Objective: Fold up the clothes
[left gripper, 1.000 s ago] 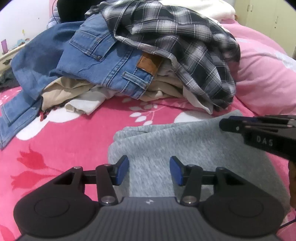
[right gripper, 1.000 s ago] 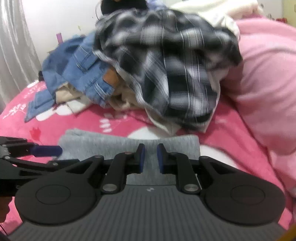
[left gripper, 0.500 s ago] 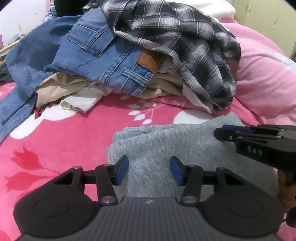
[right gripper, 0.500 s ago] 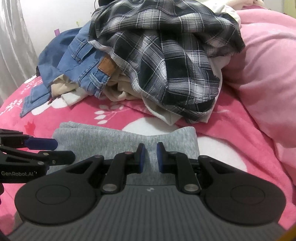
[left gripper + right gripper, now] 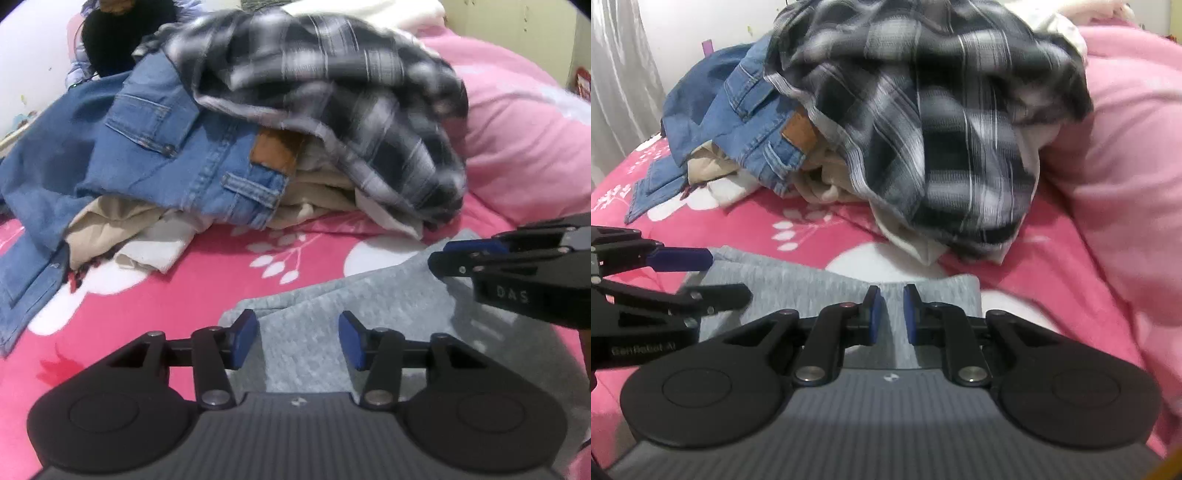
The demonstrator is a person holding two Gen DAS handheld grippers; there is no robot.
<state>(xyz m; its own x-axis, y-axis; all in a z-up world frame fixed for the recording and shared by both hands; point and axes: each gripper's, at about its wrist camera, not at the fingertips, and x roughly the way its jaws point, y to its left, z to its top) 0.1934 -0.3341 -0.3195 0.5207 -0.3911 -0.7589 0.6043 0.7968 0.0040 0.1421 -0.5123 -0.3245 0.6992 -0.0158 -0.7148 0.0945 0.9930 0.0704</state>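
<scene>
Pink floral bedspread (image 5: 177, 295): grey knit garment (image 5: 332, 306) lies flat nearest, edges doubled, looks at least partly folded. Left gripper (image 5: 297, 338) spread wide over it, holding nothing; right gripper (image 5: 890, 314) nearly pressed together, pinching nothing visible. Behind: unfolded heap, jeans (image 5: 166, 155), beige pieces (image 5: 122, 229), plaid shirt (image 5: 923, 122), all left to do

plaid shirt (image 5: 332, 110): smeared by motion blur in both views, pattern unclear
grey garment (image 5: 369, 314): near edge hidden behind both gripper bodies
jeans (image 5: 166, 147): leg cut off at the left edge
beige clothes (image 5: 122, 225): mostly buried under the pile, kind unclear
</scene>
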